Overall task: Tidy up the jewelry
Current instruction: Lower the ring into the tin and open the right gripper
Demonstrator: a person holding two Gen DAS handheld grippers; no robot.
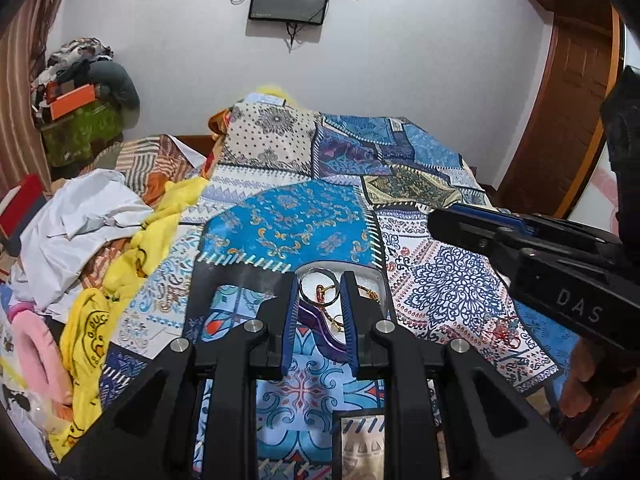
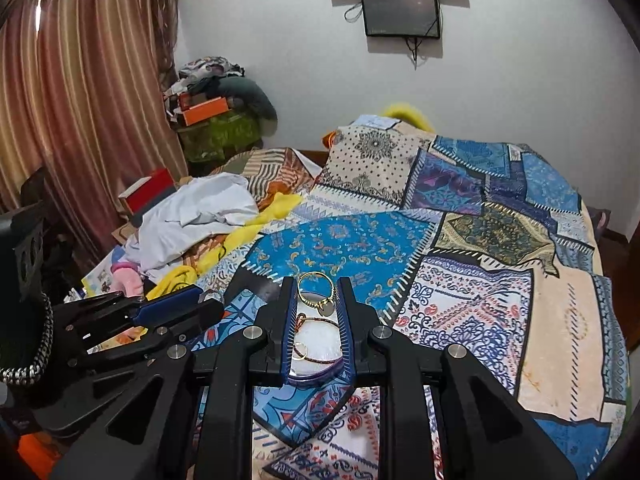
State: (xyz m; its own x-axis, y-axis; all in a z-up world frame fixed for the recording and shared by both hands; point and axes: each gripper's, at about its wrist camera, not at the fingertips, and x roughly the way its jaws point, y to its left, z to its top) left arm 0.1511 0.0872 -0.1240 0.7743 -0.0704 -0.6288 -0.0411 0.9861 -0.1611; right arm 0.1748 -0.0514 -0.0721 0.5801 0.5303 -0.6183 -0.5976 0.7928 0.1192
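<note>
On the patchwork bedspread point(image 2: 500, 300) lies a small clear tray point(image 1: 376, 280) with a white bottom, and the jewelry is gathered in it; in the right wrist view a gold bangle point(image 2: 315, 289) rests at the far end, a thin brown cord bracelet point(image 2: 320, 322) lies in the middle and a small gold ring point(image 2: 299, 349) sits nearer; in the left wrist view a silver ring-shaped bangle point(image 1: 320, 286) and a gold chain point(image 1: 370, 293) show there too.

The left gripper point(image 1: 319, 322) hovers over the tray, its jaws nearly closed with only a narrow gap, and nothing seems pinched between them; the right gripper point(image 2: 318, 330) stands the same way, narrow and apparently empty.

I judge these pieces very light; the bangles are stiff, smooth and probably slippery, so take one across its rim; the chain and cord are limp and may tangle or drag a neighbour, so pinch one free loop gently.
</note>
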